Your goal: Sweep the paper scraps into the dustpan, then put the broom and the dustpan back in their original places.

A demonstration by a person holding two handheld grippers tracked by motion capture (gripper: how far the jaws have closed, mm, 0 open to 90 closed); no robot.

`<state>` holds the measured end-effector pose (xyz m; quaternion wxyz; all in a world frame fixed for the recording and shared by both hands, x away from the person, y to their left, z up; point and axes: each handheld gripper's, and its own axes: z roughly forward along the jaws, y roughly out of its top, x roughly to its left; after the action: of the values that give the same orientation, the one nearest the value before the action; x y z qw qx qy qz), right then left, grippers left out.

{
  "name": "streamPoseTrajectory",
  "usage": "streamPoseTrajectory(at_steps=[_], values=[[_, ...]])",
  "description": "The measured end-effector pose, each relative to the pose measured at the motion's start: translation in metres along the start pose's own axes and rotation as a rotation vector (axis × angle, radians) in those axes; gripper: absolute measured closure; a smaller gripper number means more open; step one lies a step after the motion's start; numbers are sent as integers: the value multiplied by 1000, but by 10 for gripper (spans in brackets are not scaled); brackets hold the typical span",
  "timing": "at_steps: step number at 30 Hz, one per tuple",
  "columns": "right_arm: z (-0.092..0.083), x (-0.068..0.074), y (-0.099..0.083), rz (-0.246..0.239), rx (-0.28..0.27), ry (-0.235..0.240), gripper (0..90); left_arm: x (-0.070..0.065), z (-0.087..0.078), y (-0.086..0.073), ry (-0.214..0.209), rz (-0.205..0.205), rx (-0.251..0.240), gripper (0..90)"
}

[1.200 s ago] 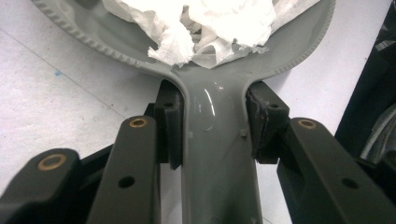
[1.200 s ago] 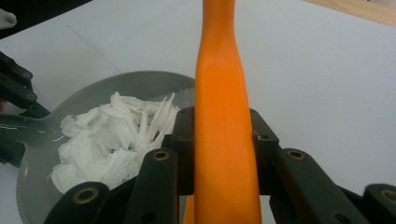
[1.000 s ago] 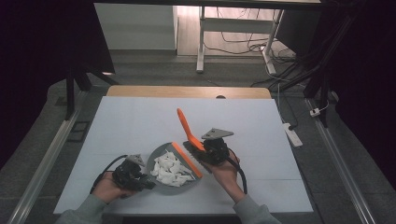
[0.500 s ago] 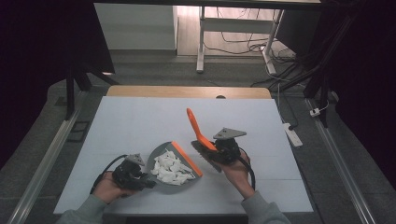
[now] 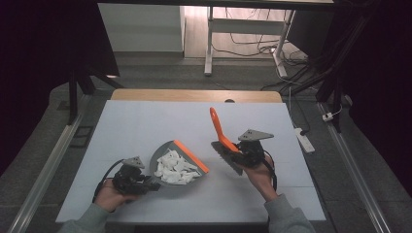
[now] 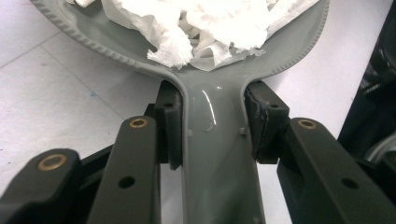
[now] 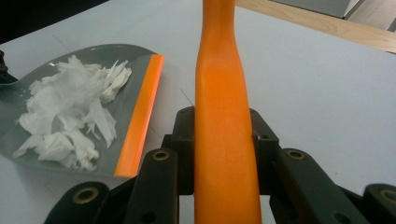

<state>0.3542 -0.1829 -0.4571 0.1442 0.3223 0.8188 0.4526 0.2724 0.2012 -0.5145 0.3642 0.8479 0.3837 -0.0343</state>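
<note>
High view: left gripper (image 5: 145, 183) clamped on grey dustpan (image 5: 167, 150) near table front, paper scraps (image 5: 174, 167) heaped inside; right gripper (image 5: 243, 150) clamping orange-handled brush (image 5: 219, 130), lifted clear just beside the pan.

Left gripper view: pads pinching dustpan handle (image 6: 215, 154); any tilt likely spills scraps.

Right gripper view: jaws squeezing brush handle (image 7: 224, 126); may slip.

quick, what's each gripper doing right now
Left gripper: shut on the dustpan handle, paper scraps in the pan.
Right gripper: shut on the brush handle, held beside the dustpan.
</note>
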Motion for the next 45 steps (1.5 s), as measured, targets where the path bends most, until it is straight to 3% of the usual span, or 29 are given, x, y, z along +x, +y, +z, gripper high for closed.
streamPoseTrajectory(at_steps=[5,13,23,31,45], values=[[-7,-1,-2,-14,-8,-4,700,-2,-6,1,10,-18,-32,613],[-21,-5,-10,-8,-10,-8,700,-3,-17,2,48,-59,-126,612],[-28,-17,-23,43,-12,-14,700,-3,-35,7,85,-87,-203,612],[-35,-15,-24,36,-26,-9,700,-2,-41,5,113,-130,-231,612],[-44,-16,-32,81,-45,28,700,3,-45,-7,174,-226,-263,612]])
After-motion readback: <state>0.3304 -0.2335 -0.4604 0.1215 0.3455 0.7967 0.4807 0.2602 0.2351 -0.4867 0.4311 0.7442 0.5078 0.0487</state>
